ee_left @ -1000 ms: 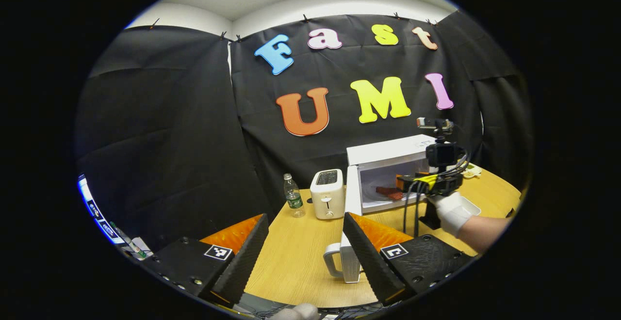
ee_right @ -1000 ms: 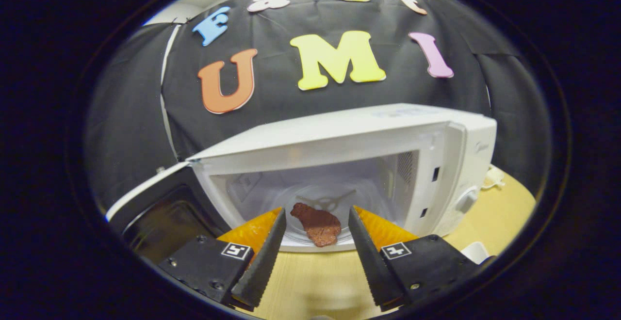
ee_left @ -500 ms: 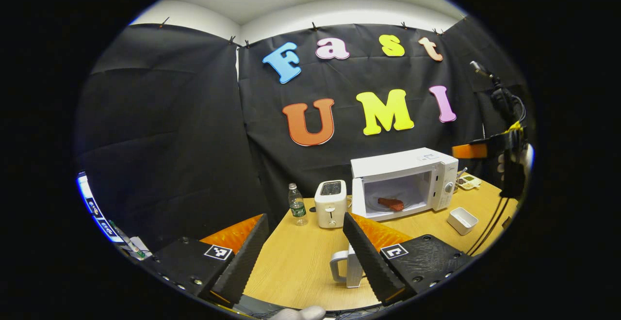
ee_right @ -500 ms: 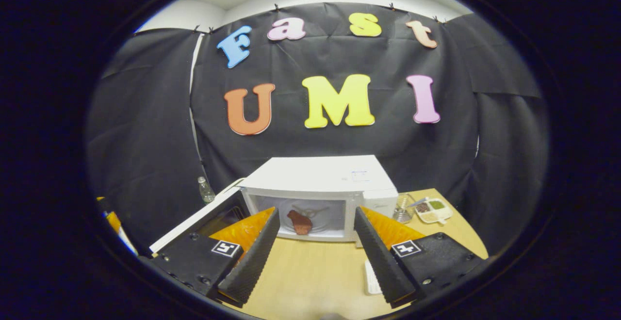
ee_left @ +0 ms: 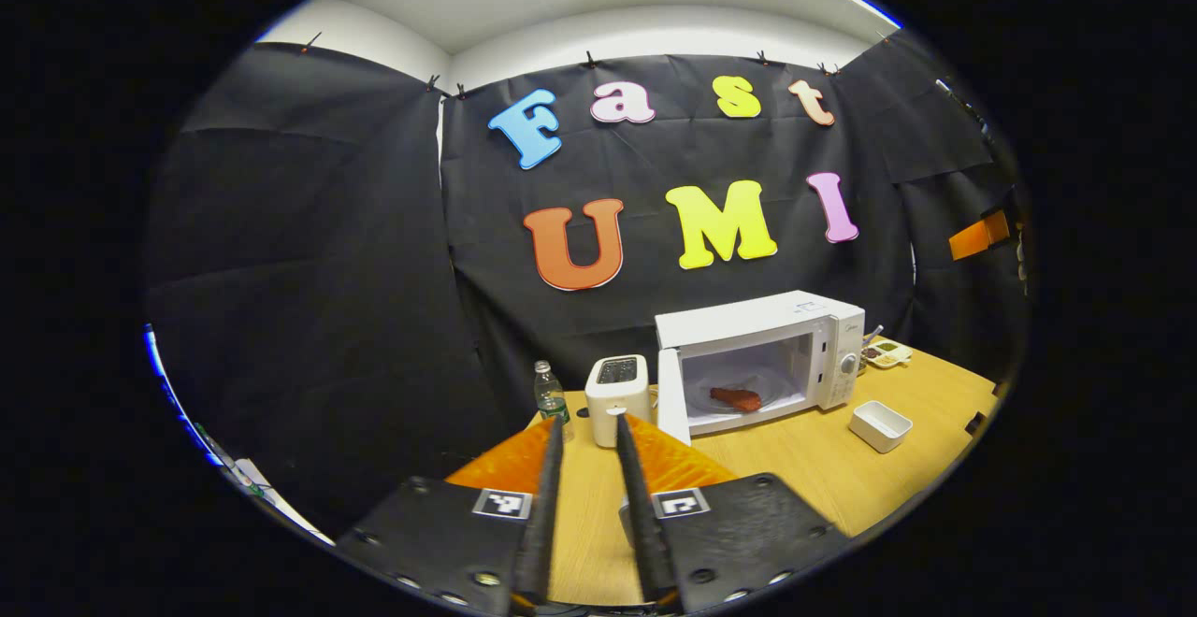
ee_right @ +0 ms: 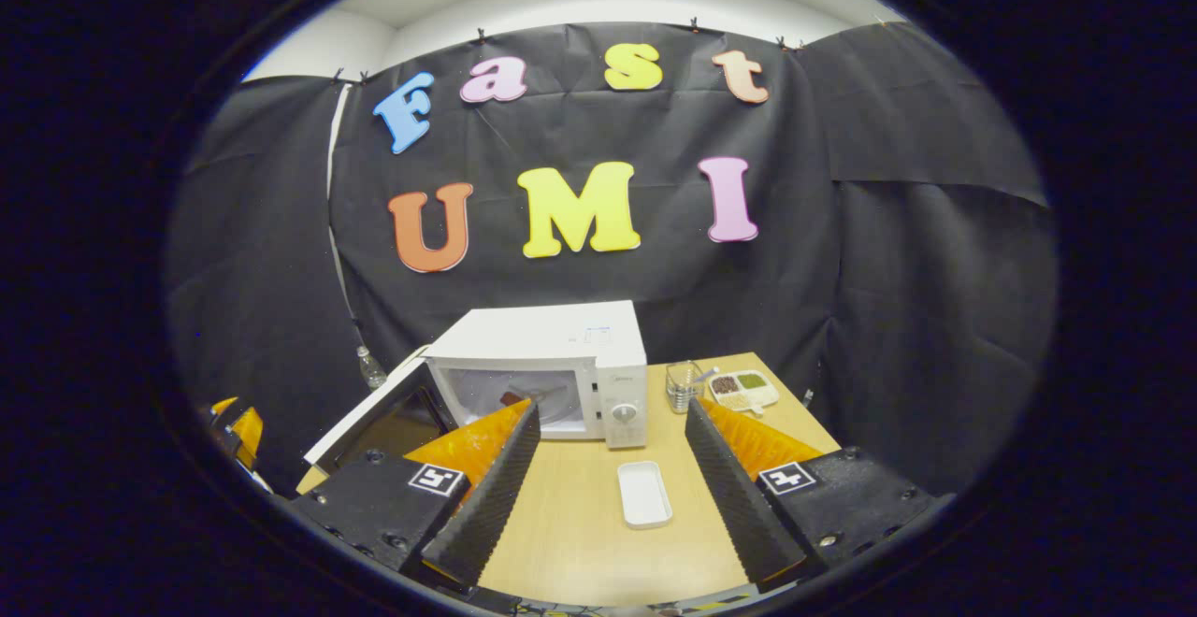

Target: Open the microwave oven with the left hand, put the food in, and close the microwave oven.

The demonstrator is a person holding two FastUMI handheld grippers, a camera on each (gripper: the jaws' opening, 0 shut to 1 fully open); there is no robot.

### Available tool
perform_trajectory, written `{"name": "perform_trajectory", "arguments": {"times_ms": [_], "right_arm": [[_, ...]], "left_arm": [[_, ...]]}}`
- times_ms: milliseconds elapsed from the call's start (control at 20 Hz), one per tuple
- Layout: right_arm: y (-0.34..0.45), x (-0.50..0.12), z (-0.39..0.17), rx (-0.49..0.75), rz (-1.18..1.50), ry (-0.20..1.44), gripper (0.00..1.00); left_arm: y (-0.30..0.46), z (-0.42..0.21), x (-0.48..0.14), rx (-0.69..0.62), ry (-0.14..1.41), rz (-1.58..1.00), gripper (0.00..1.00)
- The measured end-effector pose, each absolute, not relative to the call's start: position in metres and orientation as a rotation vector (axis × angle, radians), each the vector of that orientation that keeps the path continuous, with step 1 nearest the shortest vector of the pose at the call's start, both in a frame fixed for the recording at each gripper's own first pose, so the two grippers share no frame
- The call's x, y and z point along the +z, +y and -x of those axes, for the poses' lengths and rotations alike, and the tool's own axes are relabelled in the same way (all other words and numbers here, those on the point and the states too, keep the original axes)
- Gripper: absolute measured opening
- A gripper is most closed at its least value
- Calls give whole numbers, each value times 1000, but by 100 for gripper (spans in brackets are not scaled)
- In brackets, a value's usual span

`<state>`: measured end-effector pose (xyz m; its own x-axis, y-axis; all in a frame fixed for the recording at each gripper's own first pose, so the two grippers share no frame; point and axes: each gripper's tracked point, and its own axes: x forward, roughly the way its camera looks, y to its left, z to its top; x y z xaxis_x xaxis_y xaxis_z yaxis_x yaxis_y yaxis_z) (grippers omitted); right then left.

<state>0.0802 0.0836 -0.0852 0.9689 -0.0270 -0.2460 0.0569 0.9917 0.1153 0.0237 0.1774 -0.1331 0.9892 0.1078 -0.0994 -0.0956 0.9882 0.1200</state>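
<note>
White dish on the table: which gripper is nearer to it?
Right. The white dish lies just ahead of the right gripper, framed between its fingers; from the left gripper it sits far off rightward.

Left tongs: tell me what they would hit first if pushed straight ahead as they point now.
Most likely the white toaster, which sits just above the narrow gap of the left tongs at the table's far side. The water bottle stands beside it on its left. Depth is hard to judge through the fisheye.
</note>
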Motion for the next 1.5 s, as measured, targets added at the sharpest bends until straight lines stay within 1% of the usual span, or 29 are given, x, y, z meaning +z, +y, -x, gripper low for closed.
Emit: {"name": "perform_trajectory", "arguments": {"times_ms": [50,100,150,200,400,850,1200,1500], "right_arm": [[81,-87,-73,-49,-127,255,99],[79,-88,-67,-58,-130,261,99],[76,-89,-64,-63,-135,267,99],[75,-89,-61,-66,-139,272,100],[69,-87,-54,-80,-132,284,100],[64,-89,-52,-83,-106,322,100],[64,-94,-51,-82,-105,340,99],[56,-102,-47,-81,-126,367,100]], "left_arm": [[176,-24,-138,88,114,-98,20],[176,-24,-143,85,118,-82,6],[178,-24,-146,85,118,-69,6],[177,-26,-151,74,123,-58,0],[189,-33,-175,82,143,-51,0],[190,-58,-248,34,242,-80,0],[185,-75,-264,24,259,-53,0],[146,-72,-267,-50,269,-59,0]]}}
